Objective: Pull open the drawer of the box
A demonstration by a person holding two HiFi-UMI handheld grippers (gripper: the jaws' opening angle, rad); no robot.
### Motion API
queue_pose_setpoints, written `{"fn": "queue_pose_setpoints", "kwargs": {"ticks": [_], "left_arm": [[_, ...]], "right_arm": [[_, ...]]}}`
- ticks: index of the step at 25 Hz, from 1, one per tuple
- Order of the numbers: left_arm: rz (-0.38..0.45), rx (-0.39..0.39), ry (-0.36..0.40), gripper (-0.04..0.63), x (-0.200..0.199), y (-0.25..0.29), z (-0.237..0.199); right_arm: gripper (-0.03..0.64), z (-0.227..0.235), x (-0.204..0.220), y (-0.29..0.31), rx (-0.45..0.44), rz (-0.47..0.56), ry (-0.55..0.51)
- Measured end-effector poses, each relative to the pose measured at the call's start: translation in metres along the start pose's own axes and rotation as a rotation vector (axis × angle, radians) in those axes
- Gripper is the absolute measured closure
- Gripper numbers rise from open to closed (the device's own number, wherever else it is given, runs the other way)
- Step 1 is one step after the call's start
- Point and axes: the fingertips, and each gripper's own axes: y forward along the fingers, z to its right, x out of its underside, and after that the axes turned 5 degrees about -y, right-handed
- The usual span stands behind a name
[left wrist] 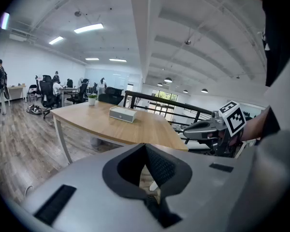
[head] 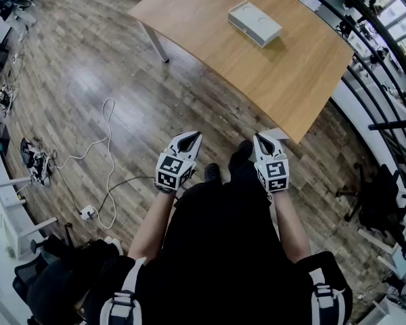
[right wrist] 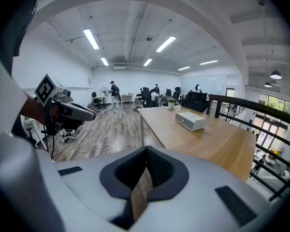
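Note:
A flat white box (head: pixel 255 23) lies on the far part of a wooden table (head: pixel 304 66), well away from me. The same box (left wrist: pixel 123 113) shows small in the left gripper view, and the right gripper view has the box (right wrist: pixel 190 120) too. I hold both grippers close to my body over the floor, short of the table's near corner. My left gripper (head: pixel 190 138) is shut with nothing in it, as its own jaws (left wrist: pixel 146 148) show. My right gripper (head: pixel 262 139) also looks shut and empty, its tips (right wrist: pixel 147 151) meeting.
White and black cables (head: pixel 107 156) and a power strip (head: pixel 87 212) lie on the wood floor at my left. A black railing (head: pixel 382 80) runs along the right beyond the table. Office chairs (left wrist: pixel 50 93) and people stand far off.

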Motion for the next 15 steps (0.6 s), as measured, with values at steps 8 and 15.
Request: {"fn": "queue_pose_setpoints", "kwargs": {"ticks": [8, 15], "left_arm": [[0.007, 0.024, 0.017, 0.572, 0.005, -0.027, 0.007], [0.023, 0.039, 0.016, 0.572, -0.006, -0.030, 0.009]], "right_arm": [[0.592, -0.020, -0.002, -0.013, 0.018, 0.007, 0.025], [0.592, -0.022, -0.011, -0.010, 0.018, 0.022, 0.023]]}}
